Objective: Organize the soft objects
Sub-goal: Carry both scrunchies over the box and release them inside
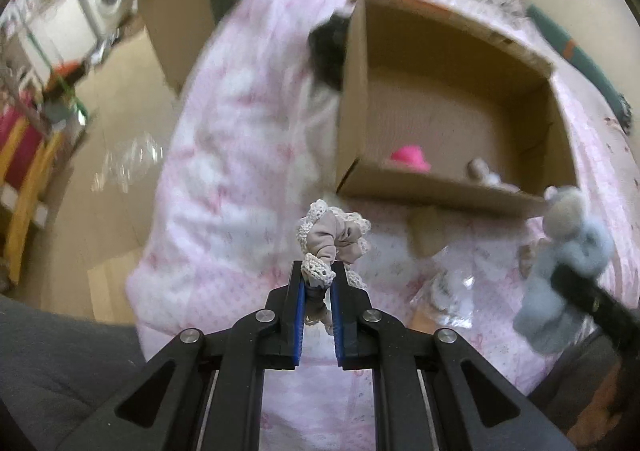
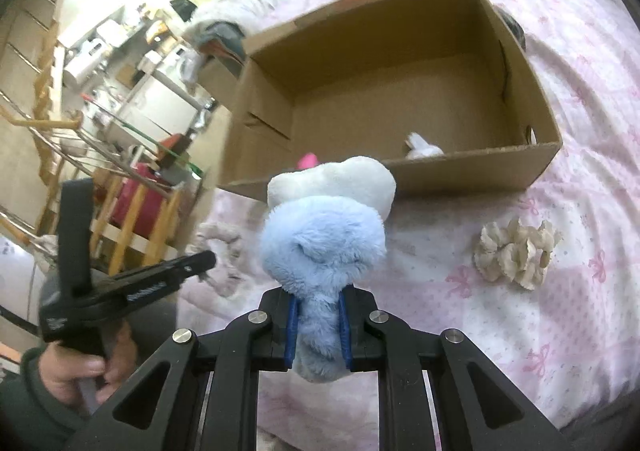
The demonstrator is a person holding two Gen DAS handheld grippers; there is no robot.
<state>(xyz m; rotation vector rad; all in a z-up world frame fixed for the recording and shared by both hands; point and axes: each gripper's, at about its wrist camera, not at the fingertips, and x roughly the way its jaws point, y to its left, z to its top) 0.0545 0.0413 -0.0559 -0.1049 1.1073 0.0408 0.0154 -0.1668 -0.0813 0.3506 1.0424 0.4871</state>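
My left gripper [image 1: 316, 271] is shut on a beige scrunchie [image 1: 334, 237] with white lace trim, held above the pink bedspread [image 1: 240, 155]. My right gripper [image 2: 318, 301] is shut on a fluffy blue and white plush toy [image 2: 324, 243], which stands up between the pads. An open cardboard box [image 2: 460, 175] lies just beyond both, holding a pink item [image 1: 410, 158] and a small white soft thing [image 2: 424, 149]. The plush [image 1: 568, 263] also shows at the right of the left wrist view. A cream ruffled scrunchie [image 2: 516, 255] lies on the bed, right of the plush.
A crumpled clear plastic bag [image 1: 448, 291] lies on the bedspread in front of the box. A dark fuzzy object [image 1: 328, 51] sits against the box's left wall. A person's hand [image 2: 80, 367] grips the left tool. A wooden rack [image 2: 132, 219] and shelves stand off the bed's left side.
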